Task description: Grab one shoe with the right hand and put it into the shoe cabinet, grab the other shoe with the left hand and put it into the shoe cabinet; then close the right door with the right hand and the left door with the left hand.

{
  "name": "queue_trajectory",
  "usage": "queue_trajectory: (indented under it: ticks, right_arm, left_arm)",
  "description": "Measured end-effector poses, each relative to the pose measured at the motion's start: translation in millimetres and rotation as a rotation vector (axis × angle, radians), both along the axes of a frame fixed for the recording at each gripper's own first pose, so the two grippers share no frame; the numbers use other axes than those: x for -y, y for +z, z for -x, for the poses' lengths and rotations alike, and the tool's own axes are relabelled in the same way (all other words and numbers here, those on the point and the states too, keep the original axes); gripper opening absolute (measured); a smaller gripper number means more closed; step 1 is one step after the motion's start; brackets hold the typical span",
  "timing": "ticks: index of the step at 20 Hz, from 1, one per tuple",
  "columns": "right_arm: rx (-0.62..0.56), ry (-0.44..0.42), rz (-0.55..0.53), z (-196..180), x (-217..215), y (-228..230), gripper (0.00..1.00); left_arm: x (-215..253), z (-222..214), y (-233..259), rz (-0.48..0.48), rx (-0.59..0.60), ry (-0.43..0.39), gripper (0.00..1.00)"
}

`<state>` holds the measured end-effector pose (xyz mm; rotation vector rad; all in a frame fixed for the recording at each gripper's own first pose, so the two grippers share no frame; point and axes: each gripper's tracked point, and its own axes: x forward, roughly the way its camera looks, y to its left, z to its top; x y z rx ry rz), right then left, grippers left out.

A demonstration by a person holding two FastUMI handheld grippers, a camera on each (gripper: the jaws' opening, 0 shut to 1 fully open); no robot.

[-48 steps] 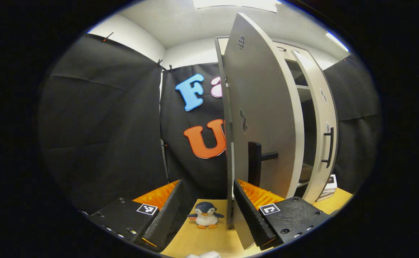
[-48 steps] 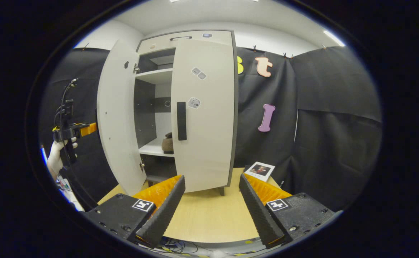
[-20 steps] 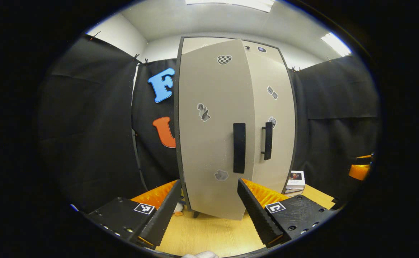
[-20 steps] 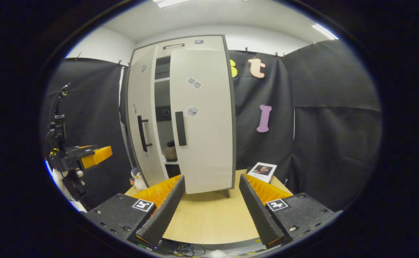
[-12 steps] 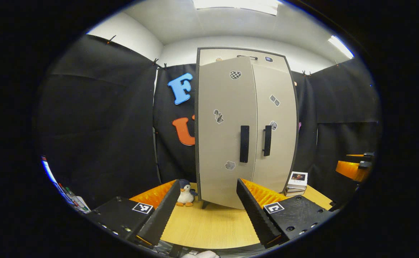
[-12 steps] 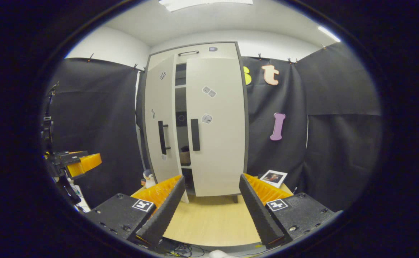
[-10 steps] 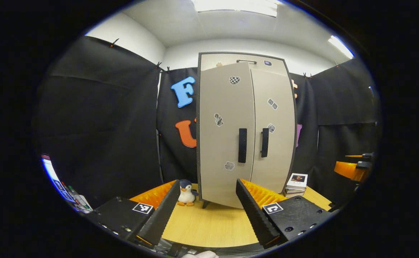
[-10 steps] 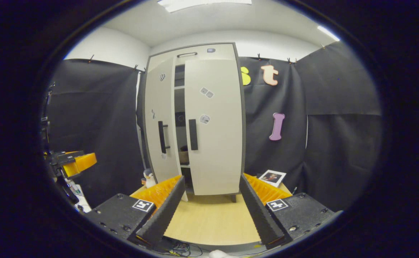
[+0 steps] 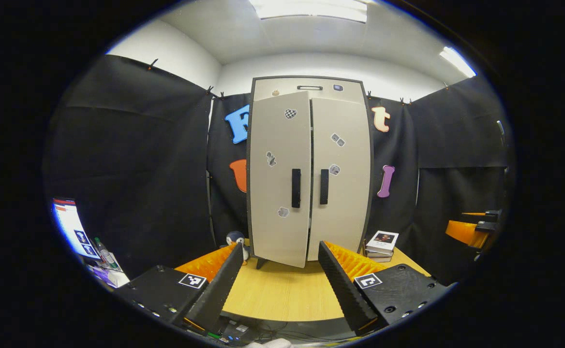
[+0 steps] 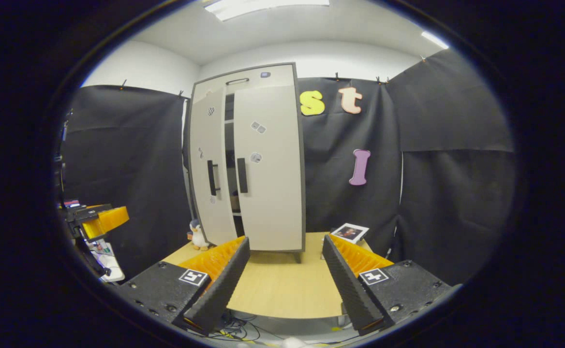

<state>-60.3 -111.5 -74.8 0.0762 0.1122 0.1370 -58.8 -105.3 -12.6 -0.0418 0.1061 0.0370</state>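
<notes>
Left gripper view: left claw (image 9: 276, 285) at bottom centre, fingers (image 9: 214, 289) wide apart, nothing between them, hanging over the near edge of the counter (image 9: 282, 295). Cabinet (image 9: 310, 171) stands upright at frame centre on the counter. Left door (image 9: 278, 179) nearly shut but its bottom edge stands a bit forward of the right door (image 9: 341, 174); thin dark seam between them. Two black handles (image 9: 296, 188) side by side at mid height. Stickers on both doors. Penguin toy (image 9: 236, 239) just left of the cabinet base, partly hidden by a claw finger. Stack of books (image 9: 382, 240) just right of the cabinet. Right claw's orange part (image 9: 466, 231) at far right edge, well apart from the cabinet.

Right gripper view: right claw (image 10: 282, 285) at bottom centre, fingers (image 10: 350, 285) wide apart, empty, over the near counter edge. Cabinet (image 10: 248, 159) upper centre-left. Right door (image 10: 269, 169) looks closed; left door (image 10: 207, 169) ajar, a dark gap with shelf edges between the doors. Something dark, likely a shoe (image 10: 234, 197), sits in that gap at mid height; too small to tell more. Penguin toy (image 10: 197, 235) at the cabinet's left foot. Book (image 10: 350, 232) lower right of the cabinet. Left claw (image 10: 99, 220) at the left edge, cannot tell its state from here.
</notes>
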Motion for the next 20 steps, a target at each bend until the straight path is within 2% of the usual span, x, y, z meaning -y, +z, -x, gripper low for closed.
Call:
queue_trajectory:
  ticks: [2, 3, 7, 11, 12, 13, 18, 20]
  right_arm:
    - [0.003, -0.01, -0.005, 9.5, 11.9, -1.1, 0.98]
    - [0.006, -0.013, -0.007, 12.8, 15.1, -1.1, 0.99]
    - [0.026, -0.018, -0.002, 20.2, 23.8, 2.6, 0.96]
    - [0.03, -0.003, -0.003, 20.8, 18.8, 0.8, 0.97]
    - [0.029, -0.002, 0.0, 20.3, 18.5, -0.4, 0.94]
    - [0.03, 0.001, -0.001, 19.6, 17.5, -0.9, 0.97]
    - [0.031, 0.013, -0.008, 14.2, 12.9, 1.0, 0.97]
    - [0.037, 0.02, -0.007, 12.6, 10.3, 4.2, 0.95]
  left_arm:
    - [13.6, 10.1, 3.1, -0.004, 0.005, -0.012, 0.99]
    - [19.3, 13.6, 4.1, -0.01, 0.008, -0.016, 0.95]
    - [26.1, 23.9, 8.9, -0.014, 0.014, -0.017, 0.94]
    - [26.4, 30.6, 7.5, -0.017, 0.002, -0.015, 0.95]
    - [25.4, 30.8, 6.9, -0.018, -0.002, -0.012, 0.94]
    - [24.8, 31.4, 5.6, -0.016, -0.005, -0.011, 0.94]
    - [16.5, 32.8, 4.0, -0.017, -0.014, 0.007, 0.94]
    - [13.2, 32.9, 2.8, -0.017, -0.016, 0.013, 0.94]
